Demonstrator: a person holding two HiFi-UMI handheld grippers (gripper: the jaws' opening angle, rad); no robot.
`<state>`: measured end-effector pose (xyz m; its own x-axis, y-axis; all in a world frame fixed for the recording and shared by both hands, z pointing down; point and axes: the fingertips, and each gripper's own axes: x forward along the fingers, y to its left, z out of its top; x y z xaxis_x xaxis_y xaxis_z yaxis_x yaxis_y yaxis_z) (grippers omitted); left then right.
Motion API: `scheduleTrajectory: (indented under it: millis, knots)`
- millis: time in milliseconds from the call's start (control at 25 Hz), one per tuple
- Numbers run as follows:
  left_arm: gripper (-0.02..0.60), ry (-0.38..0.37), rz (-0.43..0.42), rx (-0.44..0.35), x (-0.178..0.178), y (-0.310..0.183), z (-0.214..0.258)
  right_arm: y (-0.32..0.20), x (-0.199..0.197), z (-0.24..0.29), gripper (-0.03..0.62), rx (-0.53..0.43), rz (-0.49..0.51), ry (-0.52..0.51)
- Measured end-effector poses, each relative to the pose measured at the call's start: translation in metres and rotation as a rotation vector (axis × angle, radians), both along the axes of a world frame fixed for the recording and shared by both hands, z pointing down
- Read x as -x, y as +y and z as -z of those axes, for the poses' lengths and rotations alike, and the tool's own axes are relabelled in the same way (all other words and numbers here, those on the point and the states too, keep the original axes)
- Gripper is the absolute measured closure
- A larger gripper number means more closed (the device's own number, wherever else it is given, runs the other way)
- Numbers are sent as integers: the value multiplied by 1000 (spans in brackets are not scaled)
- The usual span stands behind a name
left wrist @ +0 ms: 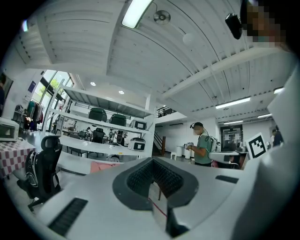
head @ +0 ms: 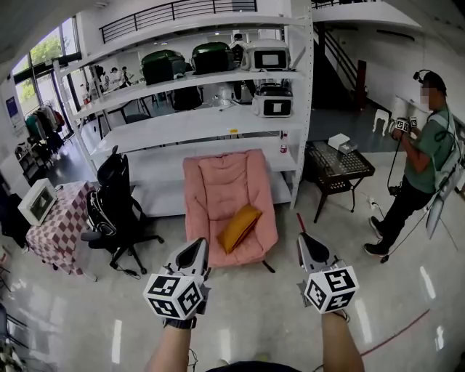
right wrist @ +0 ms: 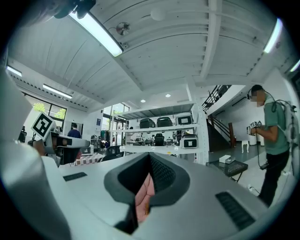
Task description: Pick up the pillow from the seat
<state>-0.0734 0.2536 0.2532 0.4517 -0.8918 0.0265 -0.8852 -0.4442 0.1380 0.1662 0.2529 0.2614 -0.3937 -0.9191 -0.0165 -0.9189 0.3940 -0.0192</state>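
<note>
A large open lab or test hall: glossy floor (head: 407,290), tall white shelves (head: 196,123) of boxy machines (head: 272,102), stairs (head: 341,58) to a railed mezzanine (head: 174,14), strip lights (left wrist: 136,11), 1 pink seat (head: 211,189) staged alone, and a person (head: 425,152) wearing a backpack rig.

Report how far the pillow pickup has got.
Done: nothing; the yellow pillow lies on the pink seat. In hand: left gripper and right gripper hover short of the seat, jaws shut, empty. To do: reach in, open, grip the pillow, lift it.
</note>
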Motion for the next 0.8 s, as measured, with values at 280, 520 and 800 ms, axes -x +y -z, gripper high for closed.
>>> scheduleTrajectory:
  millis: [280,520,800]
  knots:
    - [578,-9,14,3,-20,4,-12,2,-19,-17,591,12,12,-18]
    - [578,-18,17,19,-36,2,-21,0,-34,-25,591,21,16,-34]
    - [578,-23,18,38,-43,-17,-30,-17,-39,-34,592,46,17,-31]
